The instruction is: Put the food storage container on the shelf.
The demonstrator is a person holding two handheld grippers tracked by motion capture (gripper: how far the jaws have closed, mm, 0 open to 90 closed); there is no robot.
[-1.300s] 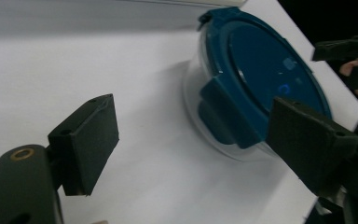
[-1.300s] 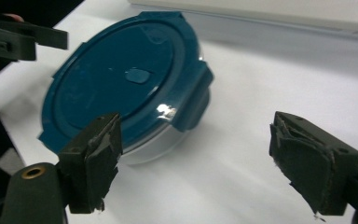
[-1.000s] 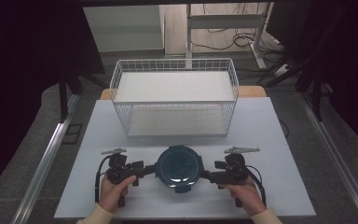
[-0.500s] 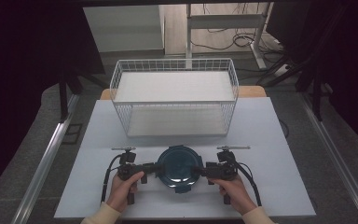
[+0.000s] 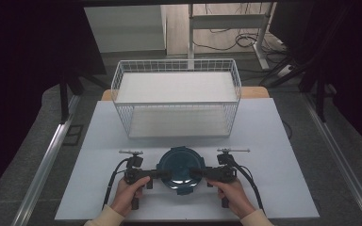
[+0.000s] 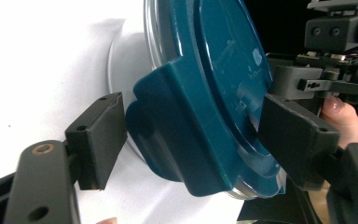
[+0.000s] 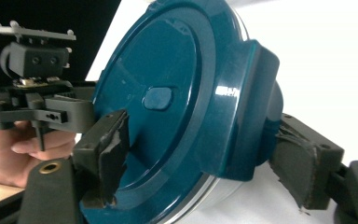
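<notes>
A round container with a teal clip-on lid point(image 5: 180, 168) rests on the white table near the front edge. My left gripper point(image 5: 163, 174) is on its left side and my right gripper point(image 5: 196, 173) on its right, both pointing inward. In the left gripper view the left gripper point(image 6: 193, 116) has its jaws, which have just been closing, around a teal latch tab point(image 6: 168, 126), one pad on the tab's outer face and one on the lid top. In the right gripper view the right gripper point(image 7: 205, 135) has likewise just closed across the opposite latch tab point(image 7: 251, 107), pads touching it.
A white wire basket point(image 5: 176, 103) stands behind the container, mid-table, with nothing inside. The white table top point(image 5: 273, 155) extends to either side. Cables trail from both grippers toward the front edge. Dark floor and metal rails flank the table.
Both grippers have dropped a little, levelled out and drawn in against the container's sides. Their jaws have narrowed onto the lid's latch tabs. The container has stayed in place.
</notes>
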